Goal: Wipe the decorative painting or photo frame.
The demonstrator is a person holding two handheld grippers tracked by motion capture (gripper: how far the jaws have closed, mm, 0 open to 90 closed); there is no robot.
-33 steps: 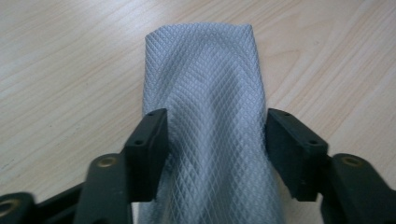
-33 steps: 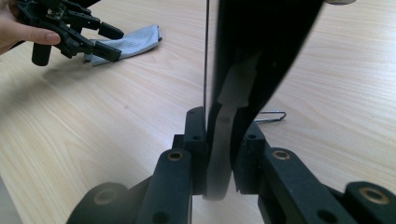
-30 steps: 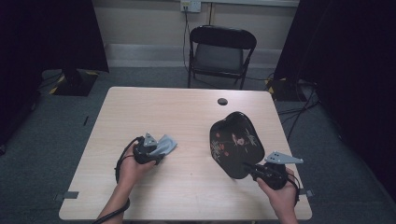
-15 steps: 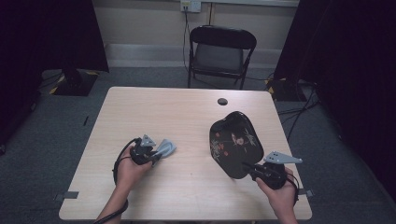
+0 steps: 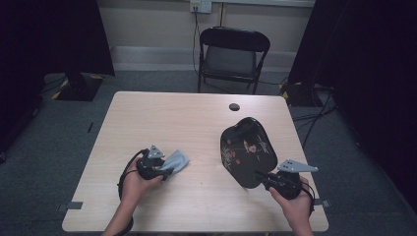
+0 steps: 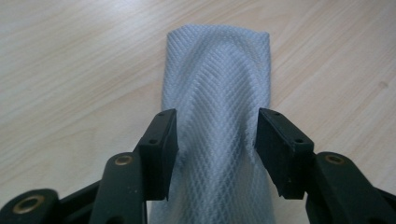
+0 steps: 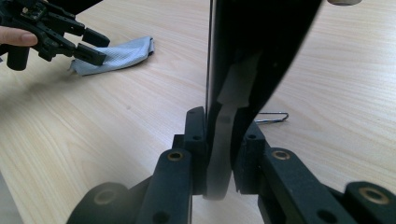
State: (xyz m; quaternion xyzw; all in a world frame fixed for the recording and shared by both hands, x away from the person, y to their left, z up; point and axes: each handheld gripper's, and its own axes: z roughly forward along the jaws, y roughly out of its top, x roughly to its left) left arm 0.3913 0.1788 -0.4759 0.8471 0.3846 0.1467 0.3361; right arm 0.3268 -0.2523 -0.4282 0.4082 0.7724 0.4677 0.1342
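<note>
My right gripper clamps the near rim of a black tray tilted up at the table's right, while my left gripper, jaws apart, straddles a grey cloth lying near left; closing on it looks next, probably to wipe.

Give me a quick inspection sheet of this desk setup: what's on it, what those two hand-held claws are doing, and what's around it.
Surface: pale wood table, bare in the middle.
Job's things: grey cloth lying flat; black lacquer tray with a flower pattern, tipped up on edge.
Clutter: small wire clip beside the tray; dark round grommet near the far edge.
Grippers: left gripper jaws apart, straddling the cloth; right gripper clamped on the tray's rim.
Cables: black cable looping from the left gripper.
Surroundings: folding chair, grey carpet, dark curtains.
</note>
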